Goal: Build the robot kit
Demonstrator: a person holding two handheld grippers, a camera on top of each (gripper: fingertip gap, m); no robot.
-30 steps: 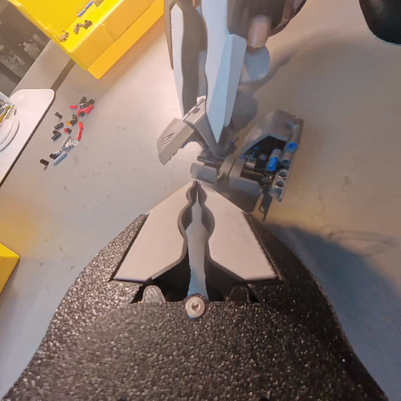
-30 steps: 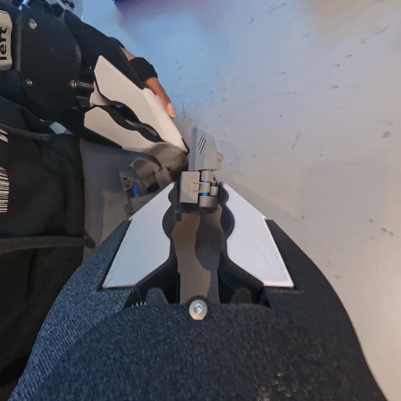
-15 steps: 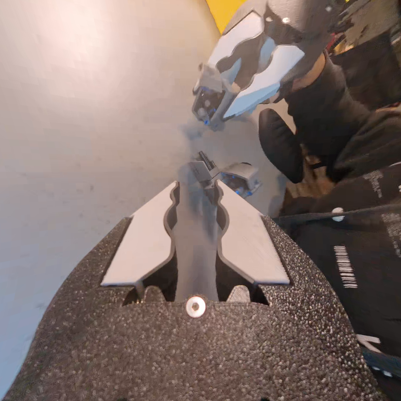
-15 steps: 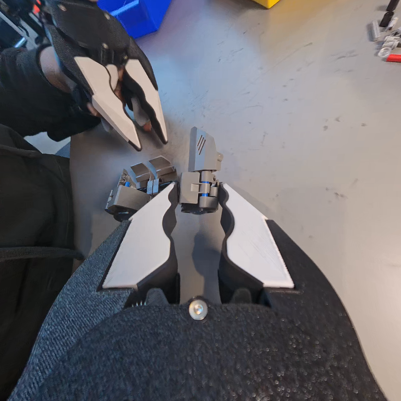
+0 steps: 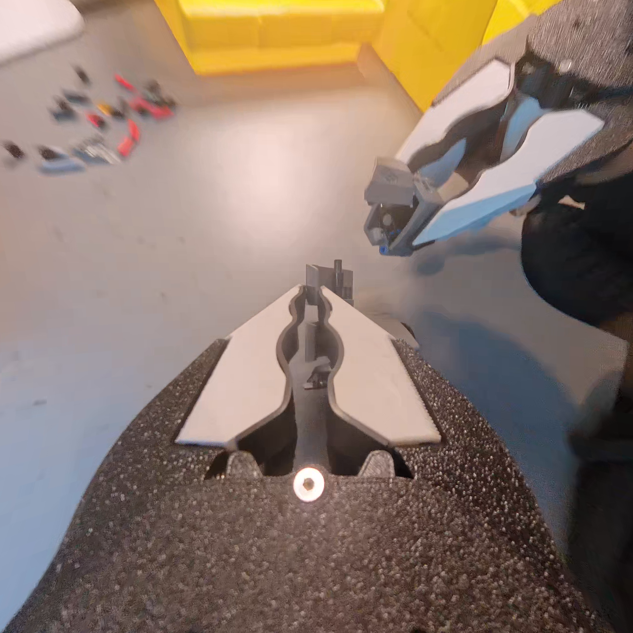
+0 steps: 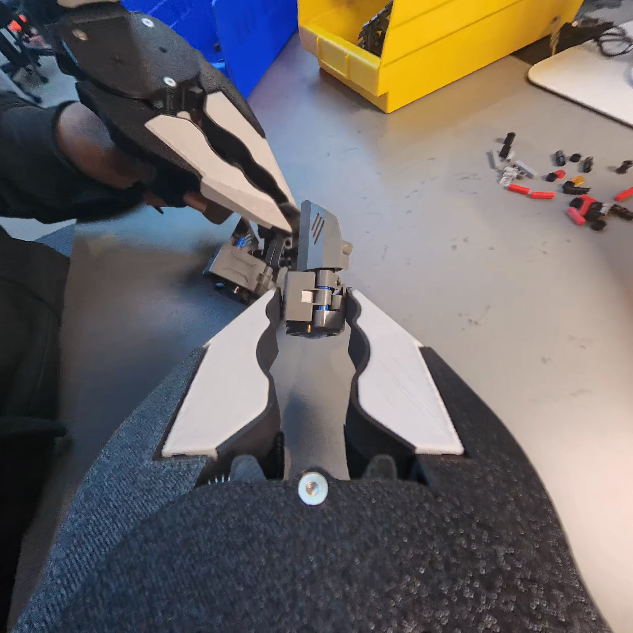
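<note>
My right gripper [image 6: 313,301] is shut on a grey brick assembly [image 6: 318,239] with blue pins and holds it above the grey table [image 6: 445,274]. It also shows in the left wrist view at the upper right [image 5: 411,209], with that assembly [image 5: 387,191] between its tips. My left gripper [image 5: 313,294] is nearly closed on a thin dark grey part of a second grey assembly [image 5: 313,274]. In the right wrist view the left gripper [image 6: 291,217] comes in from the upper left. Its tips are on the second assembly [image 6: 239,263], right beside the first.
Yellow bins [image 6: 428,44] and a blue bin [image 6: 246,37] stand at the back. Several small red, black and grey loose parts [image 6: 565,185] lie on the table, also seen blurred in the left wrist view [image 5: 102,126]. A white board [image 6: 589,75] sits at the far right. A gloved hand [image 6: 85,164] holds the left gripper. Across from one pair of fingers to the other is roughly 7 cm.
Half a second ago my left gripper was open above the second assembly; now it has come down and closed on it. My right gripper has kept its hold on its assembly.
</note>
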